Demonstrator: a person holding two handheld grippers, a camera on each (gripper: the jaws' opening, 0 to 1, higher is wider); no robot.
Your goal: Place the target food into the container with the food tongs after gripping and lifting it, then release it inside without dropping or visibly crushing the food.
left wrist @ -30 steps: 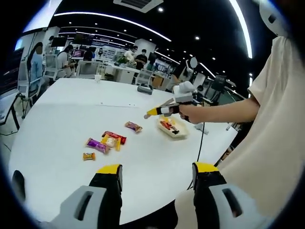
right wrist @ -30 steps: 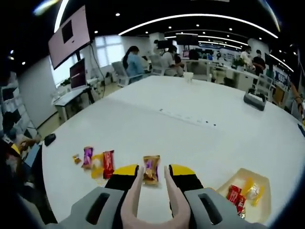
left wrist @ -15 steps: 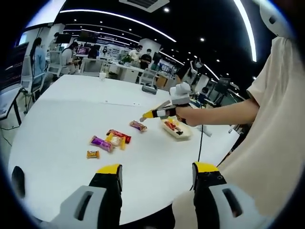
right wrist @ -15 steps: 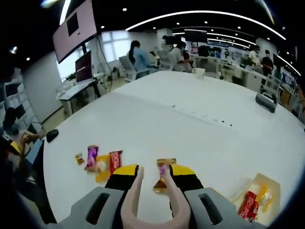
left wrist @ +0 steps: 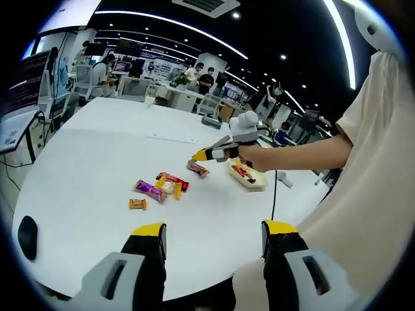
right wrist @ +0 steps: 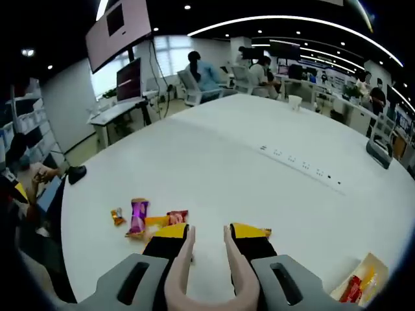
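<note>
A brown-and-purple wrapped snack lies on the white table, just under the tip of my right gripper, which a person's hand holds over it. In the right gripper view only a gold corner of that snack peeks out beside the right jaw. My right gripper carries pink tongs and stands open with bare table between the tips. The pale container holds a few packets; it also sits low right as the container. My left gripper hangs open near the table's edge.
A cluster of wrapped snacks lies left of the target: purple, yellow, red and a small orange one. A black mouse rests by the near edge. People sit at desks beyond the table.
The snack stood between the tong tips half a second ago; now it lies off to the right of the right jaw. The right gripper has shifted over the table. The left view has drifted slightly.
</note>
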